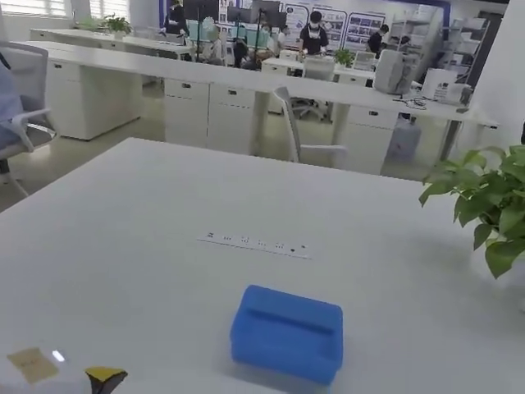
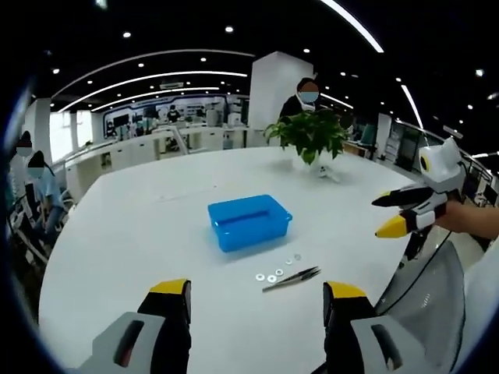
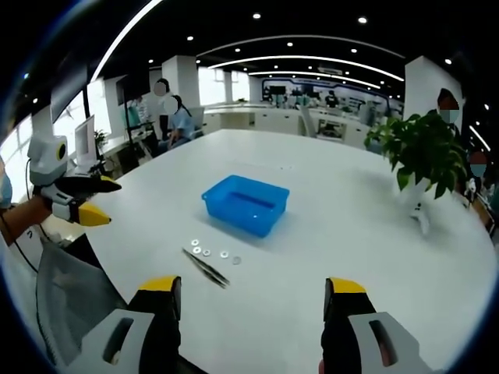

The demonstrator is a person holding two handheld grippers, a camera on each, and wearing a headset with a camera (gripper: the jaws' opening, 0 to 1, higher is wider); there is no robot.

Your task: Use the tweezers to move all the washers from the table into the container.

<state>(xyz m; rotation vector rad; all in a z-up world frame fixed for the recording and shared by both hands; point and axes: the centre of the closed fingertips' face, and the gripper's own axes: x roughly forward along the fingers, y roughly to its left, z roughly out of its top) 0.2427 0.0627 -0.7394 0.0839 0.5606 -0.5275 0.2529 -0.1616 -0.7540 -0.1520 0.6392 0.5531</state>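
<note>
1. An open-plan office with rows of white desks and several people at the far side. In front lies a broad white bench with one potted plant near its edge.
2. One blue container: a rectangular, open-topped tub with rounded corners, standing near the middle of the bench.
3. Five washers: small, flat, silvery rings lying loose in a short row on the bench, near the container on the person's side of it.
4. One pair of tweezers: thin and dark, lying flat on the bench just beside the washers, apart from both grippers.
5. The left hand-held gripper has yellow-tipped jaws spread wide and holds nothing. It hangs short of the tweezers.
6. The right hand-held gripper is likewise spread wide and empty, facing the tweezers and washers from the other side, well apart from the left one.
</note>
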